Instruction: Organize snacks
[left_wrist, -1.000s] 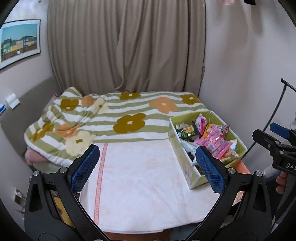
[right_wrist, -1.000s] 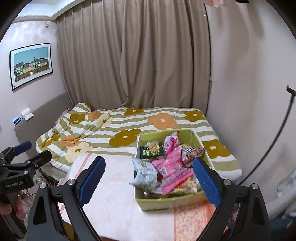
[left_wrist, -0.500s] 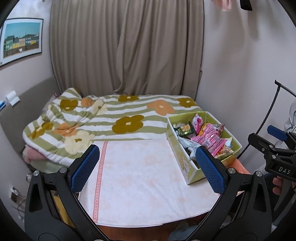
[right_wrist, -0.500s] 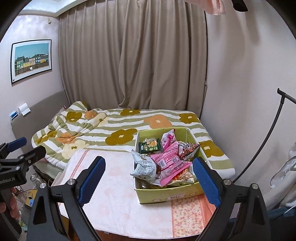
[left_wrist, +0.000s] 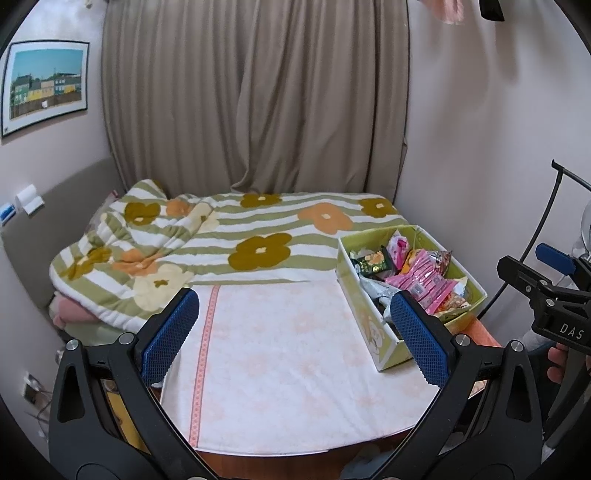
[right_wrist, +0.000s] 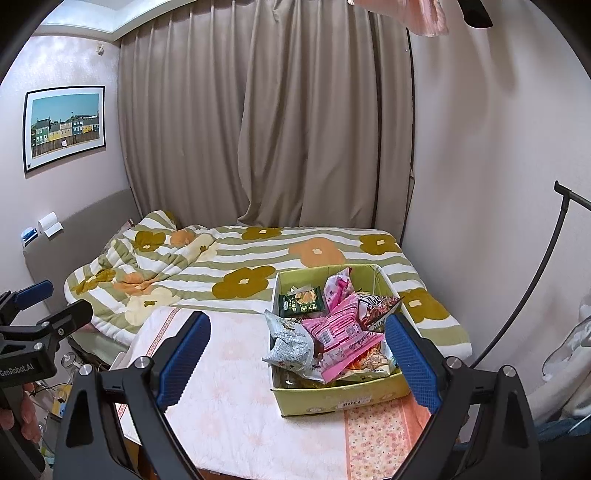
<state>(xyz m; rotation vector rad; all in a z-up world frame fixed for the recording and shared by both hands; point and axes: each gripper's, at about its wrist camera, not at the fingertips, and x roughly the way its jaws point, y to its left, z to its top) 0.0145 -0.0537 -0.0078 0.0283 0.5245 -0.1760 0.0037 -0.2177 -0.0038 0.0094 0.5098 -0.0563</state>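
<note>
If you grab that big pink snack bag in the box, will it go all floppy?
Probably. The pink snack bag looks like thin, shiny wrapper, so it would likely bend and crinkle, maybe slip. It seems light for its size. It leans on other packets in the green box, so lifting it may shift them.

This is a home bedroom: a bed (right_wrist: 258, 266) under a flower-striped blanket (right_wrist: 317, 254) fills the far end, closed beige curtains (right_wrist: 258, 129) hang behind it, and a framed picture of coloured houses (right_wrist: 64, 125) hangs on the wall.

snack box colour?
Light yellow-green cardboard box; clearest in the right wrist view.
</note>
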